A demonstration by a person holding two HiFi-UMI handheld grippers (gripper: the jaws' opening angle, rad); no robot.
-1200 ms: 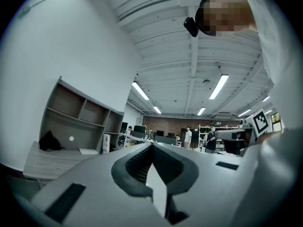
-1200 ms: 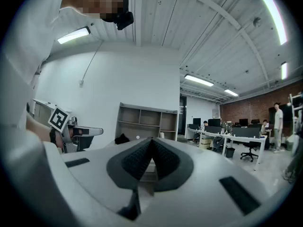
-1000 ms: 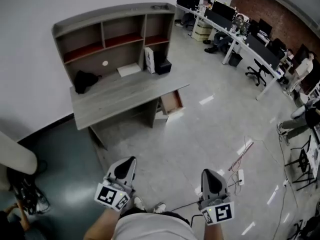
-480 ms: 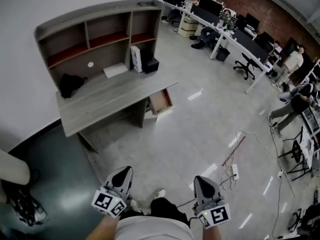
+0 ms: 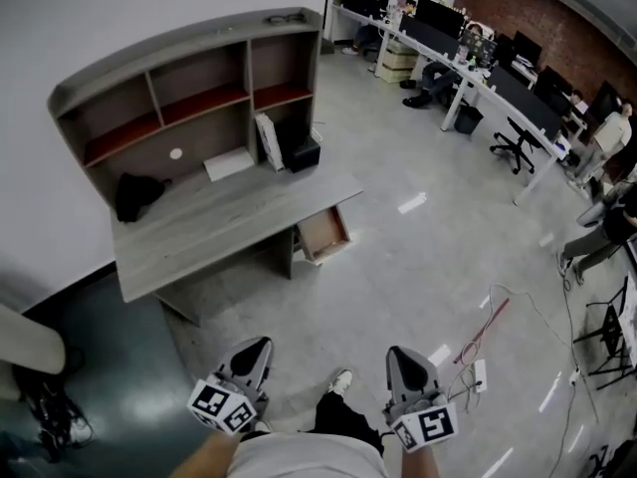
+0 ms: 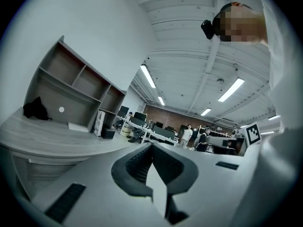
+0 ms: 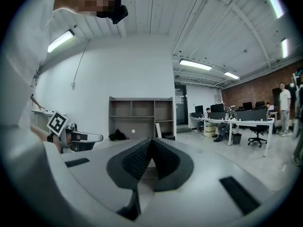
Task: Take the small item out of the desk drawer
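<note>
A grey desk (image 5: 234, 217) with a shelf hutch stands against the white wall, some steps ahead of me. Its drawer (image 5: 324, 234) hangs pulled out at the desk's right end; what lies inside is too small to see. My left gripper (image 5: 252, 352) is shut and empty, held low near my body. My right gripper (image 5: 407, 361) is likewise shut with nothing between its pads. Both point toward the desk (image 7: 118, 138) from a distance. In the left gripper view the desk (image 6: 52, 136) lies to the left.
On the desk lie a black bundle (image 5: 134, 195), a white sheet (image 5: 229, 163), an upright white box (image 5: 267, 139) and a black box (image 5: 302, 152). Cables and a power strip (image 5: 480, 374) lie on the floor at right. Office desks with seated people (image 5: 478, 63) fill the far right.
The view has shifted a little: the desk sits slightly lower and more centred than half a second ago. Both grippers remain shut, low in front of me.
</note>
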